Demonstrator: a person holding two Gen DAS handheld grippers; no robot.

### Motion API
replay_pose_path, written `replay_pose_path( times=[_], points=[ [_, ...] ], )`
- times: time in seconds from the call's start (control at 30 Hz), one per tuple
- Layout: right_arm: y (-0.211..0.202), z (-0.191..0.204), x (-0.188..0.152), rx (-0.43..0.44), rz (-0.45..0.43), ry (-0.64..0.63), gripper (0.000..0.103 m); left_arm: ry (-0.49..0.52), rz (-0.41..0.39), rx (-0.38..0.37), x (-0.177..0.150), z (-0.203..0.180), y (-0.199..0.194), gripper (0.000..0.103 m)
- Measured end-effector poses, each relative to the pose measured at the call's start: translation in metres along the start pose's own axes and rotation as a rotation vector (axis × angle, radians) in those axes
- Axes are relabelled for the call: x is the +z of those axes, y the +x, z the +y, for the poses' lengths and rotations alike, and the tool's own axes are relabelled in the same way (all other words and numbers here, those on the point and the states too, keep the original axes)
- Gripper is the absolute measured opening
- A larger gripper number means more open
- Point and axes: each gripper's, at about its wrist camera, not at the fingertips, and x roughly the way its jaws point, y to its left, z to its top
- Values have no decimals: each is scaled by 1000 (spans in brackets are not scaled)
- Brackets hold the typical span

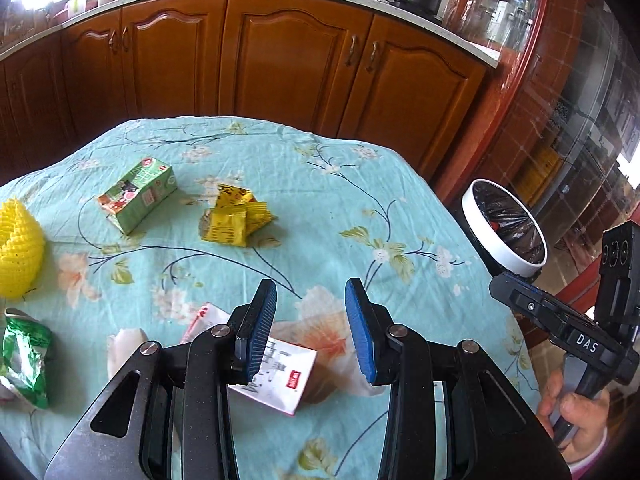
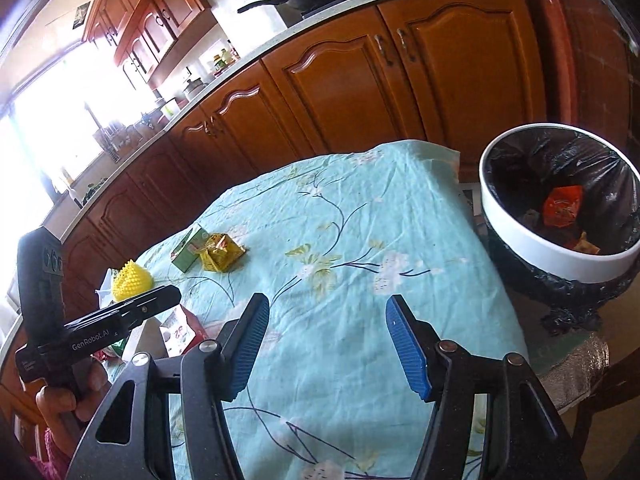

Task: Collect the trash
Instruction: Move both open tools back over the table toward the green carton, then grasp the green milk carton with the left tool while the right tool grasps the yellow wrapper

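Observation:
On the floral table [image 1: 344,208] lie a green carton [image 1: 138,194], a yellow wrapper [image 1: 234,220], a green foil bag [image 1: 26,360] and a white-and-red packet [image 1: 280,376]. My left gripper [image 1: 311,292] is open and empty, just above the white packet. My right gripper [image 2: 326,312] is open and empty over bare cloth near the table's right edge. The white bin [image 2: 532,236] with a black liner stands right of the table; it holds red and orange wrappers. The carton [image 2: 188,250] and yellow wrapper [image 2: 222,258] also show in the right wrist view.
A yellow spiky object [image 1: 18,256] sits at the table's left edge. Wooden kitchen cabinets [image 1: 280,64] run behind the table. The bin also shows in the left wrist view [image 1: 476,216]. The right tool's body [image 1: 580,340] is at the right edge there.

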Motion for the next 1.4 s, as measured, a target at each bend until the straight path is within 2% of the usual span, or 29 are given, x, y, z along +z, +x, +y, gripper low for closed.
replay_pose_path(
  times=[0.33, 0.7, 0.93, 1.17, 1.4],
  points=[
    [26, 42, 7, 51, 29, -77, 63, -37, -37, 66, 8, 45, -19, 35],
    [67, 89, 16, 100, 77, -152, 63, -50, -30, 137, 13, 91, -22, 36],
    [93, 110, 23, 117, 99, -188, 63, -45, -9, 184, 22, 117, -11, 45],
    [123, 123, 32, 114, 124, -227, 63, -15, 33, 211, 45, 140, 12, 61],
    [150, 131, 37, 103, 149, -269, 62, 22, 58, 248, 63, 151, 35, 63]
  ],
)
